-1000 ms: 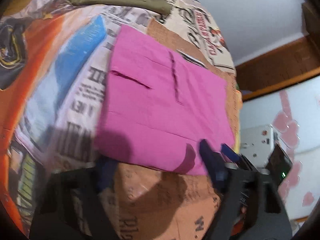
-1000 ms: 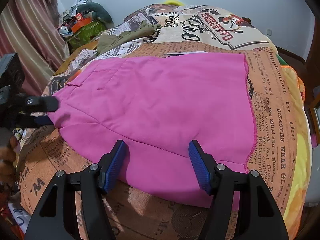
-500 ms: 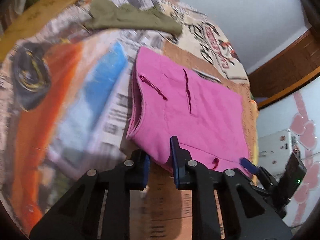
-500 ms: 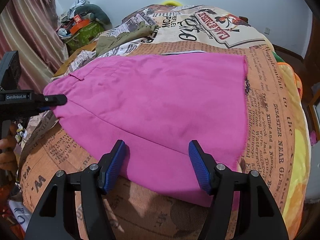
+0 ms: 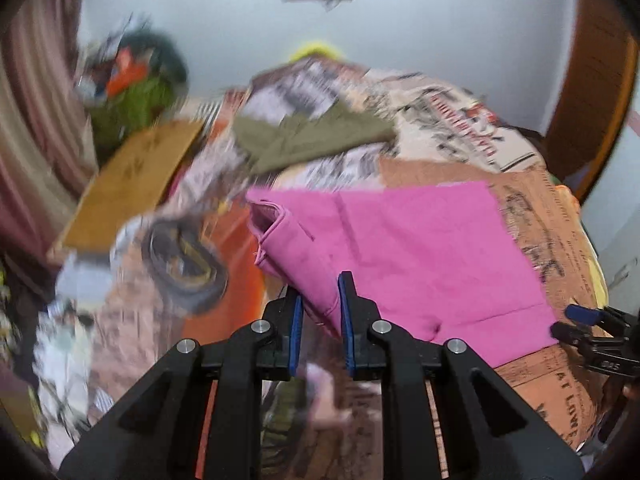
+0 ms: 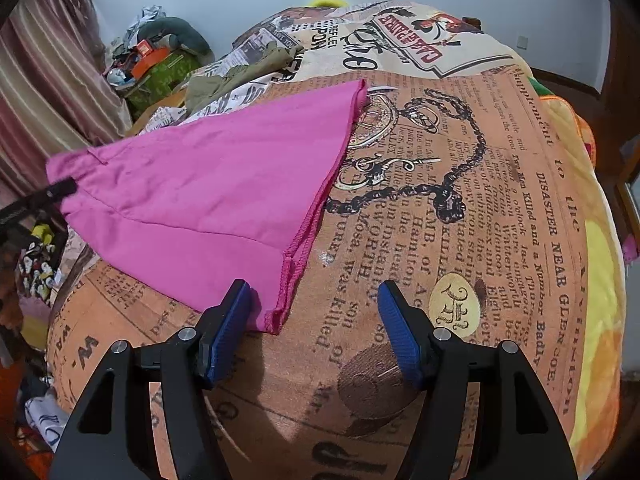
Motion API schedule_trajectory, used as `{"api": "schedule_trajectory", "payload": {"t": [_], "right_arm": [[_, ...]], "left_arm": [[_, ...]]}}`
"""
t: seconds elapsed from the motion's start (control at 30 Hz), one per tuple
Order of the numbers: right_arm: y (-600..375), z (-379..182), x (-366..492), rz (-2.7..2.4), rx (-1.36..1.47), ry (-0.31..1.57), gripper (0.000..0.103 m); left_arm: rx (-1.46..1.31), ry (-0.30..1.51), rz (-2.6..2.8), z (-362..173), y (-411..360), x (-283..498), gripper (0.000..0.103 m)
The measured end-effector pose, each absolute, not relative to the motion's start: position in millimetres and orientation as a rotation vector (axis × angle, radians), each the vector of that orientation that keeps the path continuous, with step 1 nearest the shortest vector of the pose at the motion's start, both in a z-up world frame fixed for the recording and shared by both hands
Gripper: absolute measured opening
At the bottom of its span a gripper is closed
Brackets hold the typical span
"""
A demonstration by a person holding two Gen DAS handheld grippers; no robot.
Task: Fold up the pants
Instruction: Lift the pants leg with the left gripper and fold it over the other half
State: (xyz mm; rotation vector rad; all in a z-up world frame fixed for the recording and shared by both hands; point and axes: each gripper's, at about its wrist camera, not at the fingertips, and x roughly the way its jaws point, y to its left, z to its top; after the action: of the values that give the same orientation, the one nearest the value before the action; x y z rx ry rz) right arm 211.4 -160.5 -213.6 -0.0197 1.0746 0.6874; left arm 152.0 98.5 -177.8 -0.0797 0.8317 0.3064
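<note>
While the left tool point(image 5: 320, 320) pinches the waist end of the pink pants point(image 5: 400, 256) between its blue pads, lifting that corner off the bed point(image 6: 460, 208), the right tool point(image 6: 316, 320) hangs spread wide at the hem end with nothing between its fingers — its left pad sits just beside the near hem corner, and the right pad is over bare bedspread. The pants lie across the newspaper-print cover, already doubled leg on leg by the look of them, with the far hem corner flat and the near hem edge slightly raised. An olive garment point(image 6: 240, 76) lies farther back, well apart from the work.

The step in hand looks like gathering both ends for the next fold. To do it well, the right tool should shift toward the pants so the hem corner sits squarely between the pads, then close on both layers at the stitched edge — catching only the top layer would let the lower leg slide out. The left grip appears to hold a thick bunch near the waistband; keeping it steady and low should stop the cloth dragging. The left view is blurred, so how many layers it holds I cannot tell.
</note>
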Motion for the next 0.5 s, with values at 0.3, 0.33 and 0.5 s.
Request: {"api": "schedule_trajectory", "payload": {"t": [0.3,0.33,0.5], "right_arm": [[-164.3,-214.8,210.5,0.679,-0.005,1.072,0.062],[-164.3,-214.8,210.4,0.679,-0.008,1.072,0.062],[-166.9,-214.9,211.3,0.674,-0.016,1.074,0.062]], "left_arm": [[-0.015,0.72,0.103,-133.3,43.8,181.9,0.017],[-0.012,0.716,0.088,-130.7,37.4,184.4,0.016],[-0.002,0.727,-0.005,-126.7,11.1,203.9,0.016]]}}
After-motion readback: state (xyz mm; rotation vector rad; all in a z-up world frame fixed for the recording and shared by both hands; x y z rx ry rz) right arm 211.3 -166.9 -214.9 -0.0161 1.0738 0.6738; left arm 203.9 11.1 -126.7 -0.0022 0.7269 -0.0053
